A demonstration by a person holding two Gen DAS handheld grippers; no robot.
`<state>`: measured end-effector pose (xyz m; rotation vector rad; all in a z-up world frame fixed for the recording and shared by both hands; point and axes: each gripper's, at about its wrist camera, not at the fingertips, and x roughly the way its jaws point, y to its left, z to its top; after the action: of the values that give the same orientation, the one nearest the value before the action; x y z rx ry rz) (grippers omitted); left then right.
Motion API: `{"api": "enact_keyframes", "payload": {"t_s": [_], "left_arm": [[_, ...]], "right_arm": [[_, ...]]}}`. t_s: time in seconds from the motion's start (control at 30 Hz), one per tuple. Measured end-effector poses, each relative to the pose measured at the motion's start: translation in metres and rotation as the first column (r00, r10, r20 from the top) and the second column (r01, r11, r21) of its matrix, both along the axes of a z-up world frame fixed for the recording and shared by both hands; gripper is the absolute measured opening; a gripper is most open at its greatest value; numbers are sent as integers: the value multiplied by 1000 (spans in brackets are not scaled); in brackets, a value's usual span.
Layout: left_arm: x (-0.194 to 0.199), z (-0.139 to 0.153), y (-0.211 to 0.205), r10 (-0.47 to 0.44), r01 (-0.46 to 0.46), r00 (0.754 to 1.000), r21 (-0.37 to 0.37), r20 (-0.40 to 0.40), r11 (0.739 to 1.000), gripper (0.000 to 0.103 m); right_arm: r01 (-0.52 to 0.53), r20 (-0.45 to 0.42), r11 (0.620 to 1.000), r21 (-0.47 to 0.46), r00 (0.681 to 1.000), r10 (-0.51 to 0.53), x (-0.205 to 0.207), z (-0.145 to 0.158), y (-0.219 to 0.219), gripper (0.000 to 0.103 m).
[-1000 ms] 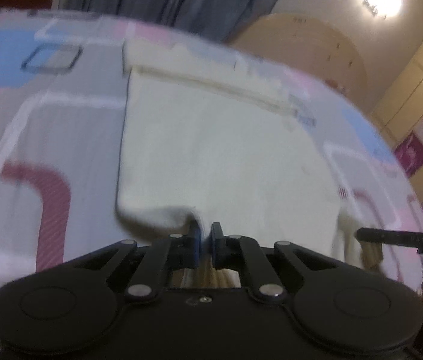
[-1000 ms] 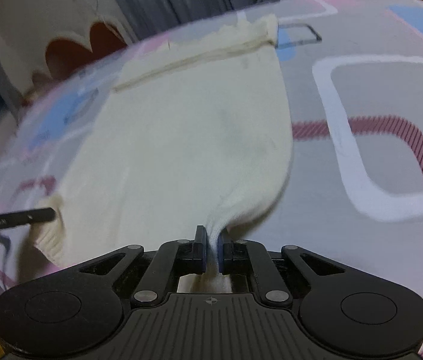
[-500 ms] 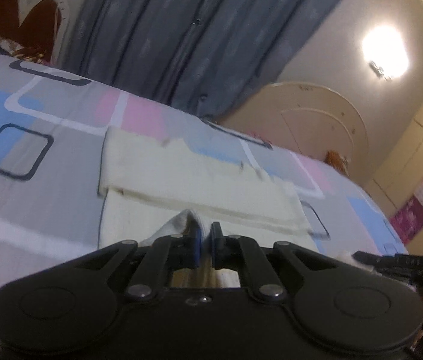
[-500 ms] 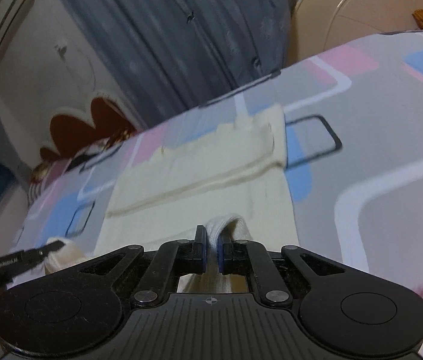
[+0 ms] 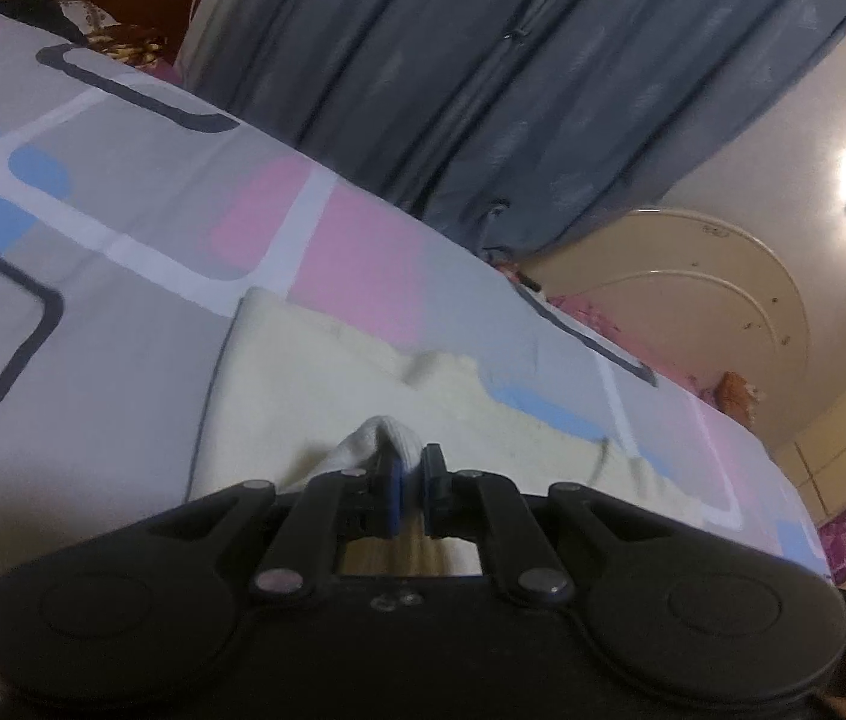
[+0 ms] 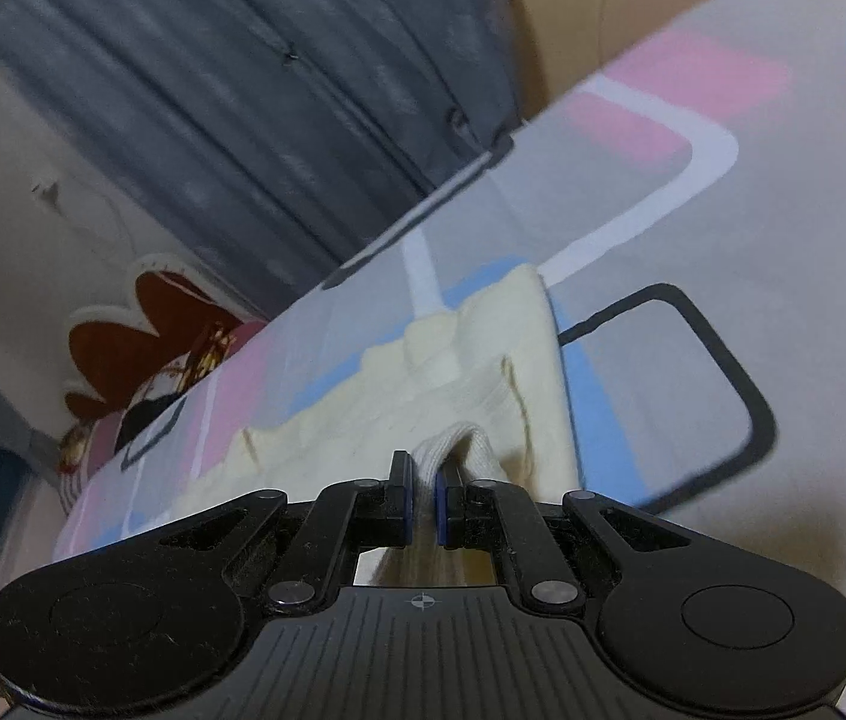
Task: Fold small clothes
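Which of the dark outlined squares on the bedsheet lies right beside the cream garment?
In the right wrist view, the dark outlined square to the right of the cream garment runs along its edge; the small one far left does not.

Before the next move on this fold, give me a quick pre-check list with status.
1. Left hand-held gripper pinching the cream garment: ok, cloth bunched at the tips.
2. Right hand-held gripper pinching the garment: ok, fabric between the fingers.
3. Garment's far end lying on the patterned bedsheet: ok.
4. Far edge flat: not ok, lumpy.
5. Near edges aligned with the far edge: cannot tell, hidden under the grippers.
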<state>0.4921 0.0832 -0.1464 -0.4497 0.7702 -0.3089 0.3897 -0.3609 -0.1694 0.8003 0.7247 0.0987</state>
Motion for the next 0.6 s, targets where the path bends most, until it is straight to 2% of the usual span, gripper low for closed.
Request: {"api": "enact_keyframes", "payload": {"t_s": [0.07,0.17,0.2,0.23,0.27,0.33,0.4,0.43,0.53,0.6], "left_arm": [[10,-2,-4,5,-5,1000,28,-6,1000,14],[18,0,-3,27,-27,999,38,-18,999,43],[19,3,-2,35,-35,999,42,-7,999,60],[18,8,1,43,-44,999,45,20,998,69],[19,12,1,41,-43,998,53,43,998,71],[20,17,2,19,-23,998,70,60,997,71],[20,17,2,-16,10,998,98,60,995,71],[19,16,2,-38,30,997,114,62,993,71],[17,12,-3,-92,78,993,171,76,982,70],[21,6,-8,-118,105,991,191,59,976,69]], "right_arm": [[14,-6,1000,-2,1000,-14,9,-6,-3,7],[24,-15,1000,-14,1000,-24,18,-10,-8,7],[25,-15,999,-24,1000,-25,20,-9,-9,7],[25,-12,999,-37,1000,-25,21,-8,-10,7],[24,-7,999,-45,1000,-24,21,-7,-11,10],[30,13,997,-67,999,-29,18,-3,-11,24],[51,45,992,-116,998,-46,16,4,-14,73],[56,64,989,-140,997,-48,15,7,-14,79],[20,91,981,-195,996,-2,18,14,-8,79],[-26,80,966,-259,996,48,22,14,0,79]]}}
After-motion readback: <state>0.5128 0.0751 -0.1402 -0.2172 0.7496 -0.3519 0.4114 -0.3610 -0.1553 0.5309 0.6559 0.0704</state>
